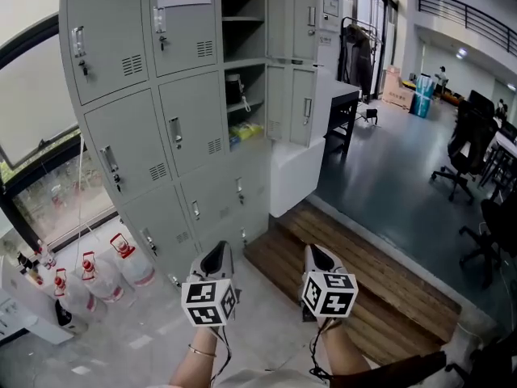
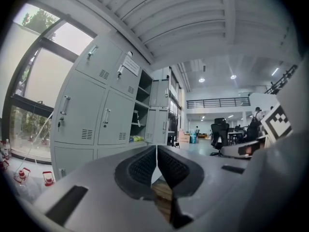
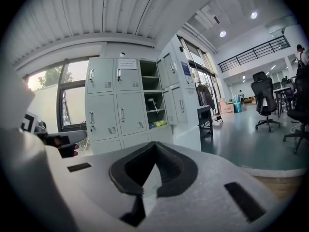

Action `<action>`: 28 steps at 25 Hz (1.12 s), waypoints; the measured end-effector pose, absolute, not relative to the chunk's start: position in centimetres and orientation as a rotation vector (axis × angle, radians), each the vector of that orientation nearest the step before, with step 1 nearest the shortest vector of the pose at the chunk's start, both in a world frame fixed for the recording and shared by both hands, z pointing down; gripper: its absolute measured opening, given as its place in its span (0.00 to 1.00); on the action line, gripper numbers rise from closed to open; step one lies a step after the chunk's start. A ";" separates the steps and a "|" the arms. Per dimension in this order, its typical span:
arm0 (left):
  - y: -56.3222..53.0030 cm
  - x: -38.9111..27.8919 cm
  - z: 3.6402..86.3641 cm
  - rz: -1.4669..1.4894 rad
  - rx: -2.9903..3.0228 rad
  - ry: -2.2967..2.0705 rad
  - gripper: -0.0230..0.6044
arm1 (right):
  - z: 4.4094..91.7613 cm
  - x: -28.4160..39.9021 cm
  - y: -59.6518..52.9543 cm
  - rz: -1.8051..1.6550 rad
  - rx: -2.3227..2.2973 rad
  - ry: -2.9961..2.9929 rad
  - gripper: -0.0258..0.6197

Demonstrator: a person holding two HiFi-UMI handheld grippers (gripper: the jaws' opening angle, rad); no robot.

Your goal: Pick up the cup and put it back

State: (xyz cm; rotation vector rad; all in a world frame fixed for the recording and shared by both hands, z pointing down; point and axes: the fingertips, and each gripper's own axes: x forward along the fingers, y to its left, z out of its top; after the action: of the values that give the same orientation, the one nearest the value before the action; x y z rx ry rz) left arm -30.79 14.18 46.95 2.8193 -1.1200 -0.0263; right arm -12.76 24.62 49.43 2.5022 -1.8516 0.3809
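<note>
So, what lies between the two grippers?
In the head view, only pale floor and the edge of the wooden platform show between the left gripper and the right gripper.

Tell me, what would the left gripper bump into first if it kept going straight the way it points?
Probably the grey lockers. The left gripper, jaws together and empty, aims at their lower doors, and nothing else shows in between, though depth is hard to judge.
</note>
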 end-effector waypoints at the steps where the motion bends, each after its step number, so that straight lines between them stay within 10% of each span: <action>1: 13.4 -30.0 46.9 -0.027 2.819 -1.125 0.06 | 49.6 -11.8 23.9 0.387 2.498 -1.853 0.03; 28: -8.1 -15.2 47.8 -0.059 2.779 -1.177 0.06 | 50.3 1.3 0.0 0.327 2.354 -1.967 0.03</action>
State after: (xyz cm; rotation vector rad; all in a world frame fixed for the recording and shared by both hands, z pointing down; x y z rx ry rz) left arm -15.23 -8.12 47.76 2.7785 -1.1770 -0.0589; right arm 1.26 -0.01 50.31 2.3536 -1.9669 0.3275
